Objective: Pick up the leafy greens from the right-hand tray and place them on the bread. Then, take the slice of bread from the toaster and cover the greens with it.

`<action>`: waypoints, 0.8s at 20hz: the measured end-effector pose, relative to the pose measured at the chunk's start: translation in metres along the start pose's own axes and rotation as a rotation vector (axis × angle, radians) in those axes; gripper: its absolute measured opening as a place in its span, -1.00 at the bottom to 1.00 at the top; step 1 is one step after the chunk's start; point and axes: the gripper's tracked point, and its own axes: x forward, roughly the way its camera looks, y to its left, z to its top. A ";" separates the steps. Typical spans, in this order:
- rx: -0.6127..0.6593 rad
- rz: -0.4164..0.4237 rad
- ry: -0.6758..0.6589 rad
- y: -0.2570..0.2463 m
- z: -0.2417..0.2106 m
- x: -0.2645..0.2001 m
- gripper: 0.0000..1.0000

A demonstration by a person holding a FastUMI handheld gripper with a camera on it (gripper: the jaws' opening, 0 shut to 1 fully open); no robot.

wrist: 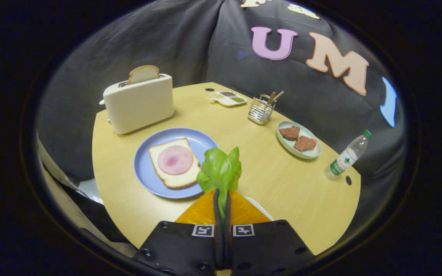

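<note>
- Gripper (221, 199): jaws nearly together, both fingers pinching the stem of the leafy greens (221, 170), which stand up just ahead of the fingertips.
- Blue plate (146, 172): just beyond the greens, to their left; carries a slice of bread (171, 178) topped with a round of ham (175, 160).
- Toaster (138, 103): behind the plate, cream-coloured, with a second bread slice (143, 73) upright in its slot.
- Pale oval dish (288, 147): well apart on the right, holding two brown patties (297, 138).
- Wire utensil holder (260, 110) and small divided tray (228, 98): far side of table (282, 184).
- Water bottle (347, 156): near the table's right edge.
</note>
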 end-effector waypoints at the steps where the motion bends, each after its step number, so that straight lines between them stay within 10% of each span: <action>1: -0.001 0.003 -0.004 0.005 0.006 0.003 -0.93; 16: -0.038 0.128 -0.010 0.084 0.052 0.046 -0.89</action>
